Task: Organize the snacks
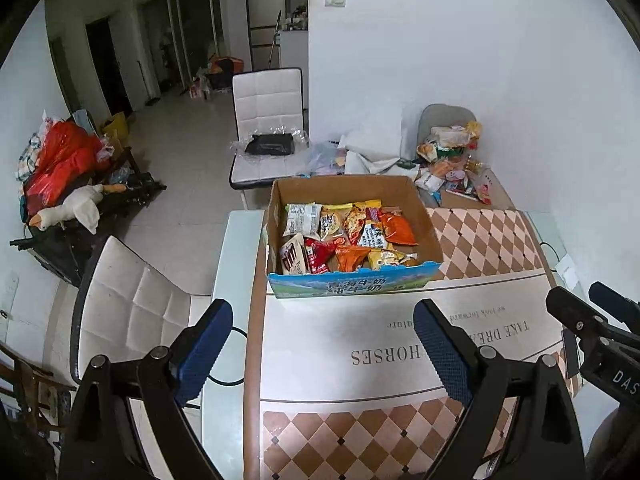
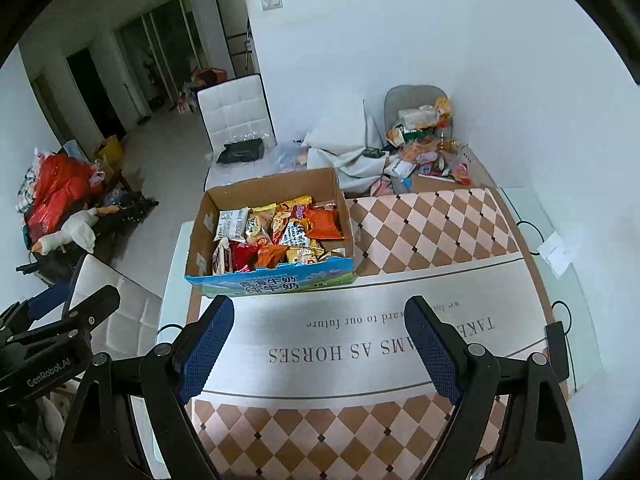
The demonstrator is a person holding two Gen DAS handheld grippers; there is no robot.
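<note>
A cardboard box (image 1: 430, 236) (image 2: 200, 236) with a blue printed front stands on the table's far left part. It holds several colourful snack packets (image 1: 348, 236) (image 2: 280, 232). More snack packets lie in a loose pile (image 1: 452, 160) (image 2: 428, 140) at the far right, by the wall. My left gripper (image 1: 322, 340) is open and empty above the near table, short of the box. My right gripper (image 2: 320, 340) is open and empty beside it, to the right. Each gripper shows at the edge of the other's view.
The table (image 1: 480, 240) (image 2: 432, 232) has a checked and lettered cloth. White chairs stand at the far end (image 1: 264, 120) and at the left (image 1: 128, 300). White bags (image 1: 372, 152) lie behind the box. Bags and a plush goose (image 1: 72, 208) sit on the floor at the left.
</note>
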